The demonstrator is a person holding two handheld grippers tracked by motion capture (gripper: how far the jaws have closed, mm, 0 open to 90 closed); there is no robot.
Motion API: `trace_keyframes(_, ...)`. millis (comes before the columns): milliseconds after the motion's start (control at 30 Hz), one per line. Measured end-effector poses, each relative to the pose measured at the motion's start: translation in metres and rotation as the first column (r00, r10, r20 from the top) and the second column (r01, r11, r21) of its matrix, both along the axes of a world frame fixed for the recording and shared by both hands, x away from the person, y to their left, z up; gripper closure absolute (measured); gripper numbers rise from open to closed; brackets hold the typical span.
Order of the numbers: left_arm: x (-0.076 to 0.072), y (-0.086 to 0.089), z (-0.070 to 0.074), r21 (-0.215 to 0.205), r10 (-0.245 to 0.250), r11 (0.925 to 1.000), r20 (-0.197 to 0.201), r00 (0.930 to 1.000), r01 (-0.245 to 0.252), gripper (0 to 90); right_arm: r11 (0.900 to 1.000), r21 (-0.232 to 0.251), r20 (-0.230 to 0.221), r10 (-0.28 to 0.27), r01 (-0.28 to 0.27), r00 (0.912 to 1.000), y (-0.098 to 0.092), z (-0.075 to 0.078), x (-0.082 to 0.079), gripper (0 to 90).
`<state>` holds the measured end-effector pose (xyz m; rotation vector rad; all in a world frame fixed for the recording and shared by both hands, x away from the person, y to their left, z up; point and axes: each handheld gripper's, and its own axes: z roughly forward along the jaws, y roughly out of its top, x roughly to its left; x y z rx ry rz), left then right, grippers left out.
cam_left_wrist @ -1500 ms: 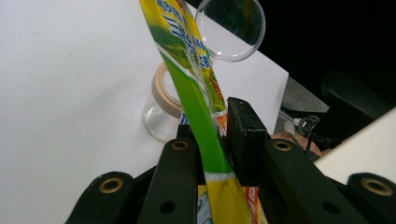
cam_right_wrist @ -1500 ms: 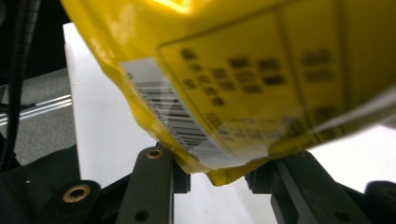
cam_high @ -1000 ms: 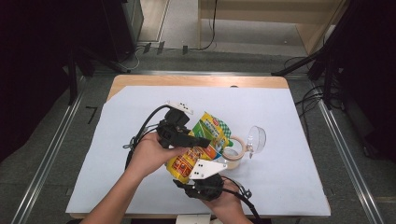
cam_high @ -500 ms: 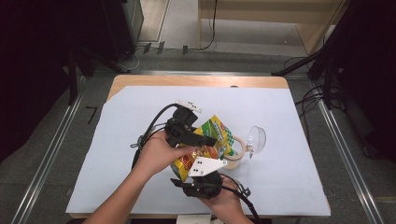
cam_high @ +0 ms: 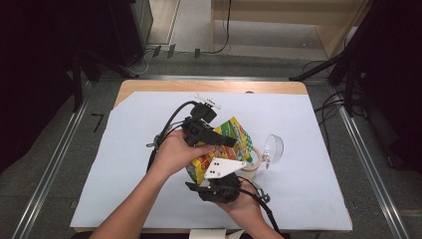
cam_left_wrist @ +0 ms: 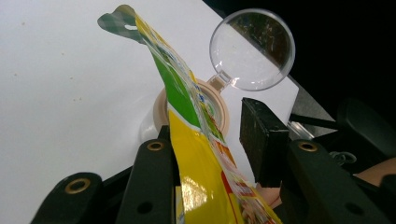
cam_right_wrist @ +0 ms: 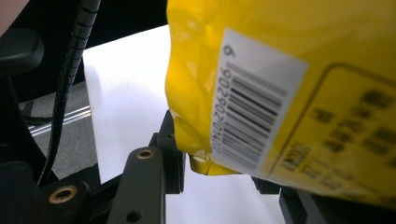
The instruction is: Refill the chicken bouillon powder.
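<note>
A yellow and green snack bag [cam_high: 233, 133] is held up over the white sheet, between both hands. My left gripper [cam_high: 226, 142] reaches over it from the left. In the left gripper view the bag [cam_left_wrist: 205, 163] stands edge-on between the jaws of my left gripper [cam_left_wrist: 210, 123]. It rests against the left pad and the right pad stands clear, since these jaws have just been opening. My right gripper [cam_high: 215, 180] comes from the near edge. In the right gripper view, the jaws of my right gripper [cam_right_wrist: 217, 161] pinch the bag's lower corner [cam_right_wrist: 196, 154], near the barcode.
A beige tape roll [cam_high: 253, 167] lies just right of the bag, with a clear magnifying glass [cam_high: 273, 147] beyond it. Both also lie ahead of the left jaws: the roll [cam_left_wrist: 159, 108] and the lens [cam_left_wrist: 252, 49]. White paper [cam_high: 129, 149] covers the table; cables trail from both grippers.
The left hand and its gripper have shifted a little to the right and farther across the bag. The right hand and the bag's lower end have stayed put.
</note>
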<state>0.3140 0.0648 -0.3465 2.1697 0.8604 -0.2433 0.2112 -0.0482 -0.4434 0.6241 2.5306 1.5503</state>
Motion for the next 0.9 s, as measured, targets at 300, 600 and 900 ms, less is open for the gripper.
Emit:
trace_keyframes(300, 0.003, -0.003, -0.001, 0.0, -0.006, 1.0, -0.045, 0.999, 0.006, 65.4, 1.0, 0.022, -0.007, -0.001, 0.001, 1.0, 0.004, -0.001, -0.002, 54.5)
trace_keyframes(600, 0.002, -0.007, 0.003, -0.006, -0.013, 0.9999, -0.032, 0.9994, 0.013, 65.5, 0.999, 0.028, 0.014, -0.022, 0.021, 0.9997, 0.001, 0.0, -0.004, 63.4)
trace_keyframes(900, -0.004, -0.009, 0.012, -0.033, -0.01, 0.9994, 0.027, 0.9996, 0.011, 58.4, 0.994, 0.072, -0.009, -0.078, 0.078, 0.997, -0.003, 0.004, 0.0, 63.5)
